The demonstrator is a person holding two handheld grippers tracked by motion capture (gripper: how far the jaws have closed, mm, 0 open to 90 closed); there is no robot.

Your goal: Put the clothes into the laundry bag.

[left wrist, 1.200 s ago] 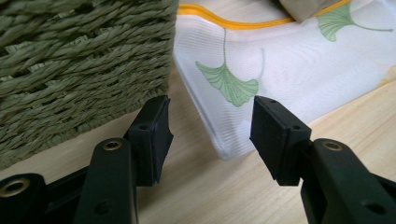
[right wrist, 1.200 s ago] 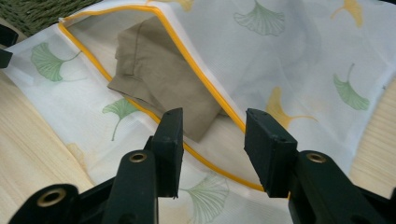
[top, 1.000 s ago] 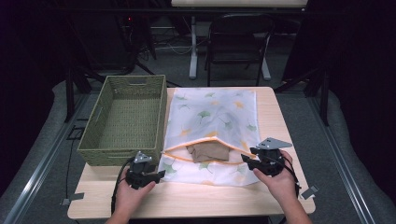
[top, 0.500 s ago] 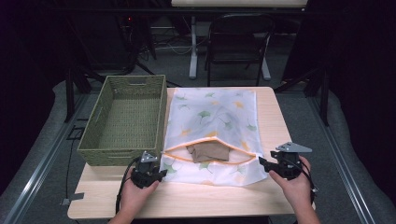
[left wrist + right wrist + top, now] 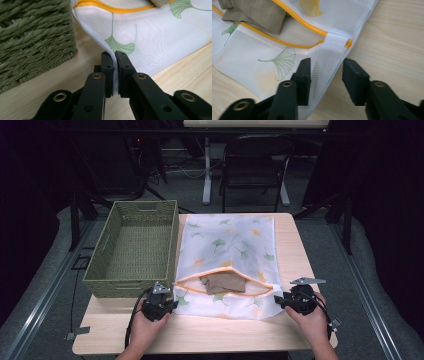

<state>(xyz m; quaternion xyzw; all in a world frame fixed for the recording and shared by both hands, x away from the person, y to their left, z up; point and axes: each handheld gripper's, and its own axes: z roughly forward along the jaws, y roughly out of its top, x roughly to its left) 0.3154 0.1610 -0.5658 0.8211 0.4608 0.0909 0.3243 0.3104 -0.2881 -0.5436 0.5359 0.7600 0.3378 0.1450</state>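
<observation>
A white mesh laundry bag (image 5: 230, 245) with ginkgo leaf print and an orange zipper lies flat on the wooden table (image 5: 210, 335). Its zipper stands open, and a brown cloth (image 5: 223, 282) pokes out of the opening. My left gripper (image 5: 169, 306) is shut on the bag's near left corner; the mesh (image 5: 114, 72) is pinched between its jaws. My right gripper (image 5: 278, 302) is open at the bag's near right corner, with the mesh edge (image 5: 324, 60) lying between its spread jaws, just below the zipper end (image 5: 348, 43).
A green woven basket (image 5: 135, 245) stands left of the bag, close to my left gripper; its wall (image 5: 30, 40) is beside the jaws. A chair (image 5: 255, 165) and table legs stand beyond the far edge. Bare wood runs along the table's near edge.
My right gripper has moved rightward and outward to the bag's right corner, and the bag's near edge has been pulled flatter. The left gripper has stayed on its corner.
</observation>
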